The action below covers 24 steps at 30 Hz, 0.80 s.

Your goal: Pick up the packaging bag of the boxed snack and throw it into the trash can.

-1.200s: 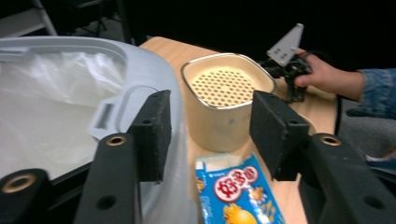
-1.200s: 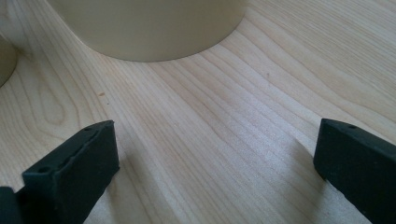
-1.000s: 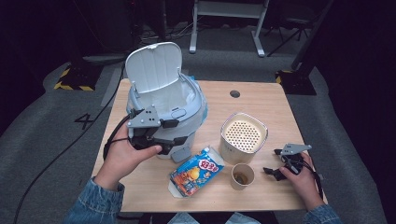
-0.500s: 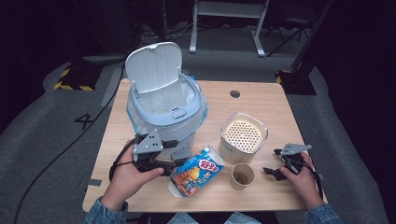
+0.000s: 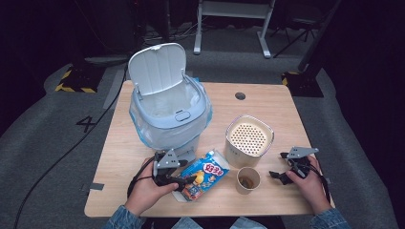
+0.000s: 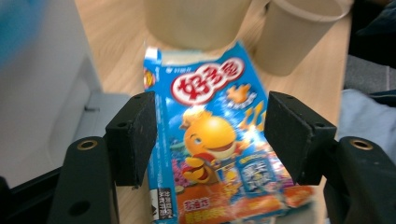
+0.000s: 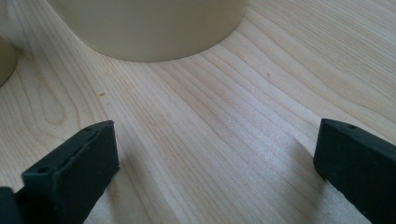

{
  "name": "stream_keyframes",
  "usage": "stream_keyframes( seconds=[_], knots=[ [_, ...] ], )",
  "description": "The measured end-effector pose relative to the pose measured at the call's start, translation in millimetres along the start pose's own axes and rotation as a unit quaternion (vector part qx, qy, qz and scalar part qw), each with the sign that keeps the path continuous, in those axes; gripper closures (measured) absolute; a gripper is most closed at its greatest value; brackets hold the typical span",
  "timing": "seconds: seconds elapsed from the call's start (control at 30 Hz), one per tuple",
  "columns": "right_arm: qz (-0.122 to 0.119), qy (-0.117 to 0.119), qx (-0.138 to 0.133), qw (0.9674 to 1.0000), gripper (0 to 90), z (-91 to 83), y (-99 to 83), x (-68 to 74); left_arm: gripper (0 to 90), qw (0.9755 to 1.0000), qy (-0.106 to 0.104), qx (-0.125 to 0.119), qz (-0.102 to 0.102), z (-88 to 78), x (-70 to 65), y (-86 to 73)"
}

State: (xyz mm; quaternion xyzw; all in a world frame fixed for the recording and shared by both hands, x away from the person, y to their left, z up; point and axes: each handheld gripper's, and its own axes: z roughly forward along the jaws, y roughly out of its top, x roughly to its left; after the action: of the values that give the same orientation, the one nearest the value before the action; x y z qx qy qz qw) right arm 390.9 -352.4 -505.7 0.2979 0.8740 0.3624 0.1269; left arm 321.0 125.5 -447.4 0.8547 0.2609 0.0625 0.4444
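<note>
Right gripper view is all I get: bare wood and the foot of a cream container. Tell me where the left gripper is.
Observer: The left gripper is low over the table, with its jaws on either side of a blue snack packet. The jaws have just been opening and do not press the packet.
Operator: Say what stands behind that packet.
Observer: A grey bin, with its lid tipped up and open.
Operator: Tell me what sits beside my container.
Observer: A paper cup with something brown at its bottom stands between the packet and the right gripper.
</note>
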Motion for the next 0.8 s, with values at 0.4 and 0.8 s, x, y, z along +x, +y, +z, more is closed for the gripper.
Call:
stream_keyframes(
  seconds=[0.4, 0.8],
  knots=[
    [0.000, 0.000, 0.000, 1.0000, 0.2, 0.0, 0.0, 0.0, 37.4, 0.9987, 0.015, 0.045, -0.016, 32.2, 16.6, -23.6],
    [0.000, 0.000, 0.000, 1.0000, 0.2, 0.0, 0.0, 0.0, 45.8, 0.9930, -0.063, 0.092, -0.037, 30.9, 9.7, -24.5]
  ],
)
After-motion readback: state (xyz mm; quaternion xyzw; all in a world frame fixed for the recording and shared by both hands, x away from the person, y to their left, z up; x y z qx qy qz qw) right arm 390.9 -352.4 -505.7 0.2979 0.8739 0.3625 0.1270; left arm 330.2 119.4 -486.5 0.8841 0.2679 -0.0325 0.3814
